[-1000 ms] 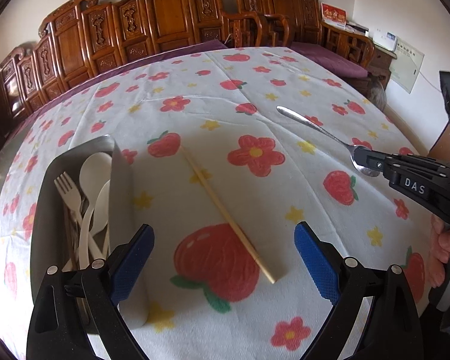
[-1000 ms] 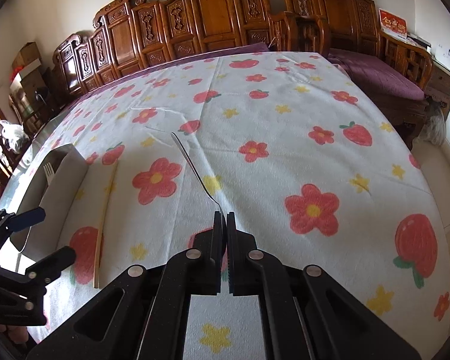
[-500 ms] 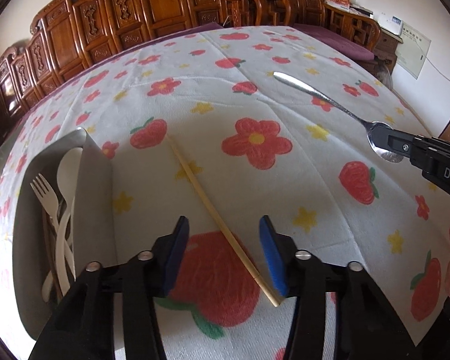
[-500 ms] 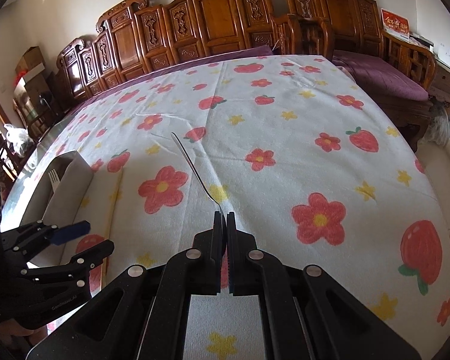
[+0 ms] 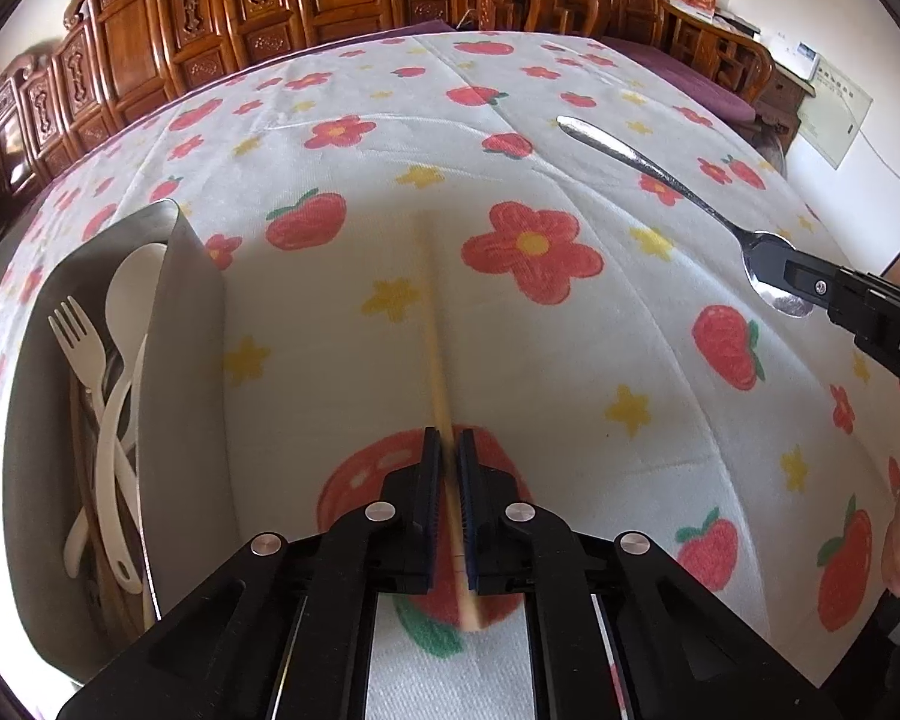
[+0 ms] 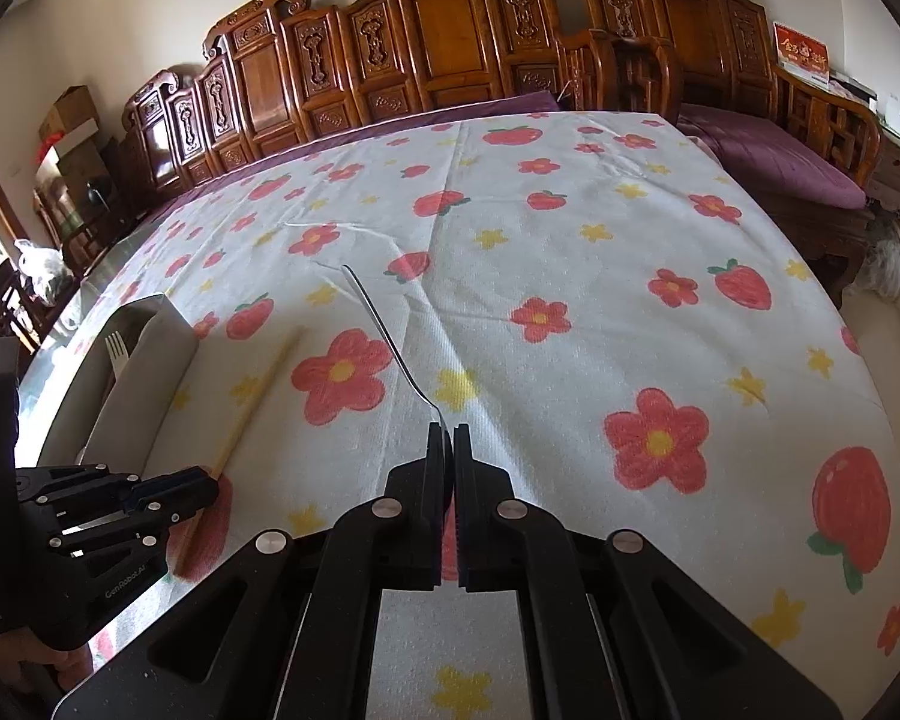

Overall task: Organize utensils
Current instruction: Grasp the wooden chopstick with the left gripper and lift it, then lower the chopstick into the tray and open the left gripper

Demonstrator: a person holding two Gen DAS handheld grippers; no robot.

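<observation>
My left gripper point(image 5: 448, 450) is shut on a wooden chopstick point(image 5: 435, 330) that runs forward from its jaws over the flowered tablecloth; the stick looks blurred. The chopstick point(image 6: 252, 402) and left gripper point(image 6: 198, 489) also show in the right wrist view. My right gripper point(image 6: 452, 438) is shut on the bowl end of a metal spoon point(image 6: 384, 330), handle pointing away. In the left wrist view the spoon point(image 5: 648, 168) and the right gripper point(image 5: 774, 270) are at the right. A grey metal utensil tray point(image 5: 177, 324) at the left holds a white fork point(image 5: 84, 354), white spoons and other utensils.
The round table's flowered cloth point(image 6: 570, 276) stretches far ahead. Carved wooden chairs point(image 6: 438, 60) line the far side. A purple-cushioned bench point(image 6: 774, 162) stands at the right. The tray point(image 6: 144, 372) sits near the table's left edge.
My left gripper moved down and forward over the chopstick and closed from wide open to shut on it. My right gripper stayed shut on the spoon, nearly still.
</observation>
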